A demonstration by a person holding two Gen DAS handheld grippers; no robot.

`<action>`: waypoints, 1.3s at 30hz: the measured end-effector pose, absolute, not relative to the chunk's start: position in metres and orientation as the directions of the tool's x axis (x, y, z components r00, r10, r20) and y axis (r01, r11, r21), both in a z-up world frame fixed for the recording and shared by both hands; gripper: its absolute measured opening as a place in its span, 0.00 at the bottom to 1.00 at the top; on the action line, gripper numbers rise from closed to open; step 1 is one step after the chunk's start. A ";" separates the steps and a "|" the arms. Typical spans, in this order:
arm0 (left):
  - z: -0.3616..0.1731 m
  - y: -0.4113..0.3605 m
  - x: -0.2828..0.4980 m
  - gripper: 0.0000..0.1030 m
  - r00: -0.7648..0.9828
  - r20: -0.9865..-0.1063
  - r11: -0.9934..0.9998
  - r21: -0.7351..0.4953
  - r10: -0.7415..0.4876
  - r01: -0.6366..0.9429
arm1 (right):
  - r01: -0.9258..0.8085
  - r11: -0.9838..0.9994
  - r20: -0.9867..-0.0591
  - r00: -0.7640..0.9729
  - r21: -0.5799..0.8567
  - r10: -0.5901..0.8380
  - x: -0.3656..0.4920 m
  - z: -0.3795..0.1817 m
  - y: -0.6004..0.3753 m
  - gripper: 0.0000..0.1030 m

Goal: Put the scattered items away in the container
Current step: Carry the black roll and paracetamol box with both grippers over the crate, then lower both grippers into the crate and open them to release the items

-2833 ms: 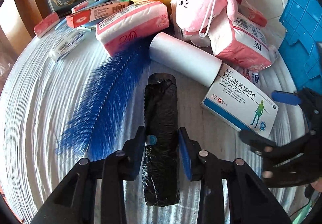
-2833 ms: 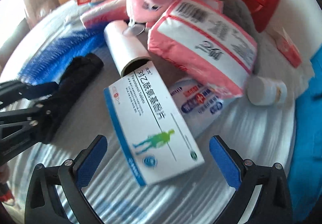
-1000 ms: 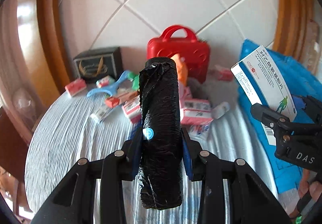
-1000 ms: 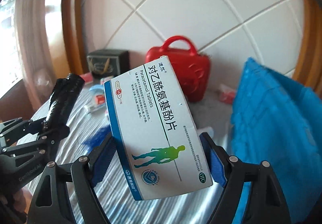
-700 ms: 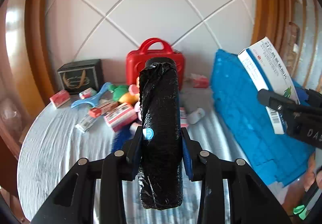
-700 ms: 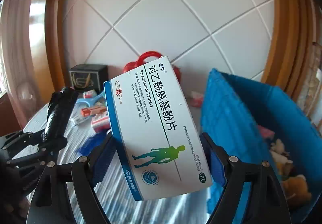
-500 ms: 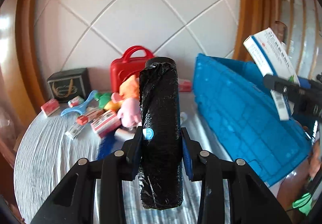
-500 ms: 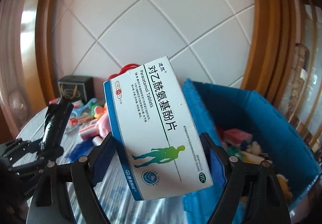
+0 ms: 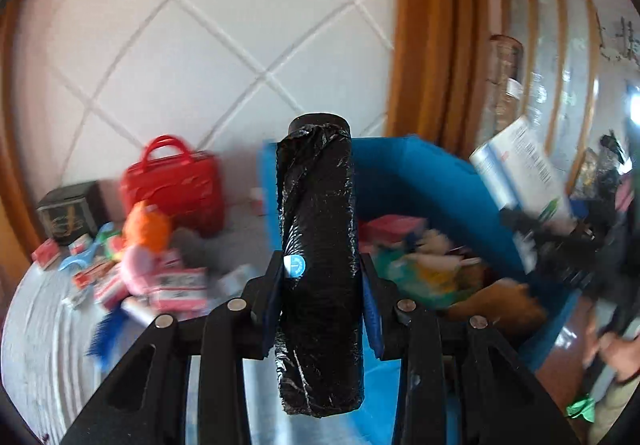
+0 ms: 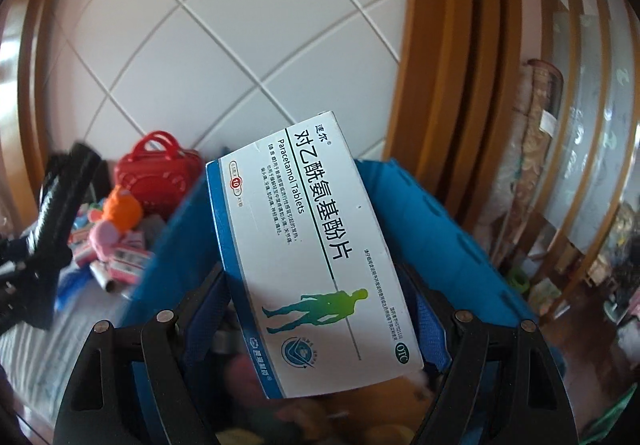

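Right claw (image 10: 320,309), clamped on the paracetamol box (image 10: 316,257), sits right above the blue bin (image 10: 460,245); left claw (image 9: 320,301) grips the black bag roll (image 9: 318,265), bin ahead-right.

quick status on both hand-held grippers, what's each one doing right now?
Left hand-held gripper: closed on the black bag roll.
Right hand-held gripper: closed on the paracetamol box, over the blue bin.

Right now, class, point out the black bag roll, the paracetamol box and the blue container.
black bag roll (image 9: 318,265): left wrist view, wrapped middle.
paracetamol box (image 10: 316,245): right wrist view, printed white face.
blue container (image 10: 452,241): right wrist view, inner far wall.
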State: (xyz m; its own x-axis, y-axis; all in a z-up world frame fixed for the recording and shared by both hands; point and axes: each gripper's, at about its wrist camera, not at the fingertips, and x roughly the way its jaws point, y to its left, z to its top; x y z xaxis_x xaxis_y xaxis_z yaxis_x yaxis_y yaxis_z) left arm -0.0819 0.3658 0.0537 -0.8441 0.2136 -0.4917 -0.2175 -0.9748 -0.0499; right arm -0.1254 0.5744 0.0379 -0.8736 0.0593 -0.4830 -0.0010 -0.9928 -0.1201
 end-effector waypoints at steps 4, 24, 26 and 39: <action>0.051 0.445 -0.102 0.33 -0.809 -0.547 -0.970 -0.018 0.213 -0.244 | 0.007 -0.995 -0.550 -0.834 -0.101 0.050 -0.133 0.013 0.637 0.80; 0.008 0.553 -0.126 0.39 -0.707 -0.699 -0.973 0.077 0.103 -0.218 | 0.095 -0.991 -0.627 -0.779 -0.094 -0.015 -0.134 -0.020 0.719 0.80; 0.009 0.552 -0.126 0.50 -0.718 -0.689 -0.975 0.080 0.096 -0.208 | 0.100 -0.991 -0.626 -0.780 -0.092 -0.020 -0.134 -0.020 0.721 0.80; 0.023 0.533 -0.097 0.69 -0.777 -0.625 -0.985 0.076 0.076 -0.157 | 0.111 -0.991 -0.580 -0.813 -0.072 -0.049 -0.105 -0.007 0.724 1.00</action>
State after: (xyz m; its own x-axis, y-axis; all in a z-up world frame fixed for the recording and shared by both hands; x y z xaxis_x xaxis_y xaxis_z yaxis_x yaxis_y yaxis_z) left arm -0.0971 0.5328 0.0227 -0.7773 0.0757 -0.6245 -0.1566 -0.9848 0.0757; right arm -0.1053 0.7236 -0.0066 -0.8131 -0.0490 -0.5800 0.1110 -0.9912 -0.0720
